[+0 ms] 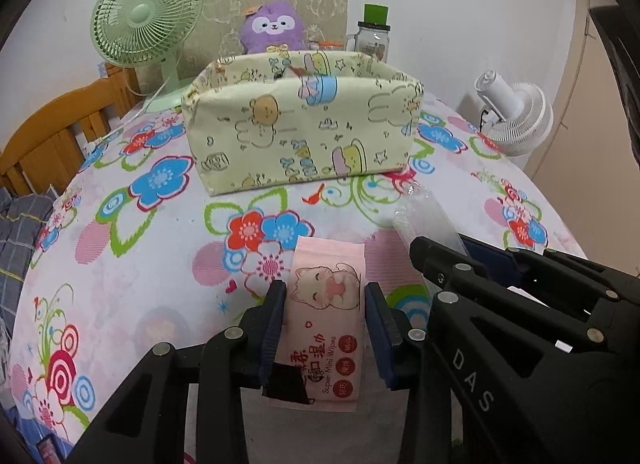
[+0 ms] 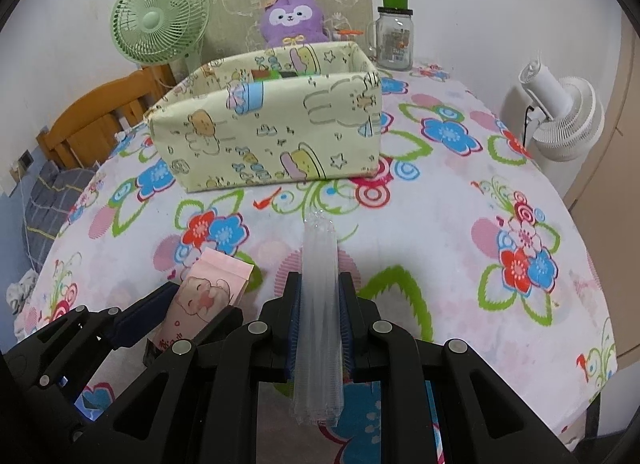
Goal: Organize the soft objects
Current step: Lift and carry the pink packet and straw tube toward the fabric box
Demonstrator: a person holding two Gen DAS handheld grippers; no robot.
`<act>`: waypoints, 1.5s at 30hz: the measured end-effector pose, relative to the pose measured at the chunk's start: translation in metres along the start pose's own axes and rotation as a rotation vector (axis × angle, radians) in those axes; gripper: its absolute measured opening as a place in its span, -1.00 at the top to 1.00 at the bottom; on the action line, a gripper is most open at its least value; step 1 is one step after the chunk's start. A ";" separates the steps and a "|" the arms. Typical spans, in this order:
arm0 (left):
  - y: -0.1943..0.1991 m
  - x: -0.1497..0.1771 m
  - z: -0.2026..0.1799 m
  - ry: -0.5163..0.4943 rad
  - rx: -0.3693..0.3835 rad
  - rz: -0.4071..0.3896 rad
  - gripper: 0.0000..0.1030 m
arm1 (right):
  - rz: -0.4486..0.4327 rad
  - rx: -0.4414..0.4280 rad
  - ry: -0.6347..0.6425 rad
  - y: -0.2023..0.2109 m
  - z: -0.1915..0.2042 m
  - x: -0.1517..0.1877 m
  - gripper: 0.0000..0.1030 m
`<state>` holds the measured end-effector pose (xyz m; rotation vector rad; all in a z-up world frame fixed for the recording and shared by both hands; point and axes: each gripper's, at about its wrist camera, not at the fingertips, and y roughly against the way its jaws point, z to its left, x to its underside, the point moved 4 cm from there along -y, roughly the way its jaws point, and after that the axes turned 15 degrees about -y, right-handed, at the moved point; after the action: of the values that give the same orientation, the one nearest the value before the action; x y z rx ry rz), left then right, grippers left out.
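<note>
My left gripper (image 1: 325,296) is shut on a pink pack of mini wipes (image 1: 326,324) with a cartoon cat, held just above the flowered tablecloth. The same wipes pack (image 2: 204,296) shows at the lower left of the right wrist view. My right gripper (image 2: 320,284) is shut on a clear plastic packet (image 2: 319,304) that sticks out forward between its pads. That clear packet (image 1: 428,219) and the right gripper (image 1: 436,260) also appear at the right of the left wrist view. A pale yellow fabric box (image 1: 304,119) (image 2: 268,123) with cartoon prints stands open-topped farther back on the table.
Behind the box sit a purple plush toy (image 1: 272,27), a green desk fan (image 1: 146,19) and a glass jar (image 1: 372,39) with a green lid. A white fan (image 1: 516,115) stands off the table's right edge. A wooden chair (image 1: 60,131) is at the left.
</note>
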<state>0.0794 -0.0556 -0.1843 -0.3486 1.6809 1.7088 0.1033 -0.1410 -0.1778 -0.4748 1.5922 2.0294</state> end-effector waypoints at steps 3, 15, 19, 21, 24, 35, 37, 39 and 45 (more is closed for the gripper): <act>0.003 -0.008 0.002 0.001 -0.005 -0.007 0.22 | -0.011 -0.006 0.000 0.004 0.002 -0.008 0.60; 0.024 -0.041 0.014 -0.002 -0.030 -0.052 0.22 | -0.068 -0.030 0.004 0.025 0.016 -0.040 0.60; 0.030 -0.049 0.017 -0.002 -0.036 -0.067 0.22 | -0.084 -0.037 0.008 0.032 0.019 -0.049 0.60; 0.034 -0.053 0.018 -0.003 -0.041 -0.073 0.22 | -0.089 -0.039 0.007 0.036 0.020 -0.052 0.60; 0.040 -0.060 0.020 -0.006 -0.047 -0.083 0.22 | -0.103 -0.046 0.008 0.043 0.023 -0.059 0.60; 0.062 -0.080 0.026 -0.011 -0.078 -0.136 0.22 | -0.152 -0.071 0.009 0.064 0.031 -0.079 0.60; 0.064 -0.083 0.028 -0.009 -0.082 -0.141 0.22 | -0.156 -0.077 0.008 0.067 0.032 -0.082 0.60; 0.066 -0.086 0.030 -0.008 -0.089 -0.148 0.22 | -0.161 -0.082 0.008 0.068 0.034 -0.084 0.60; 0.069 -0.092 0.034 -0.014 -0.097 -0.160 0.22 | -0.174 -0.088 0.009 0.070 0.038 -0.091 0.60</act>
<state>0.1109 -0.0433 -0.0694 -0.5012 1.5212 1.6729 0.1374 -0.1327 -0.0622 -0.6331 1.4186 1.9728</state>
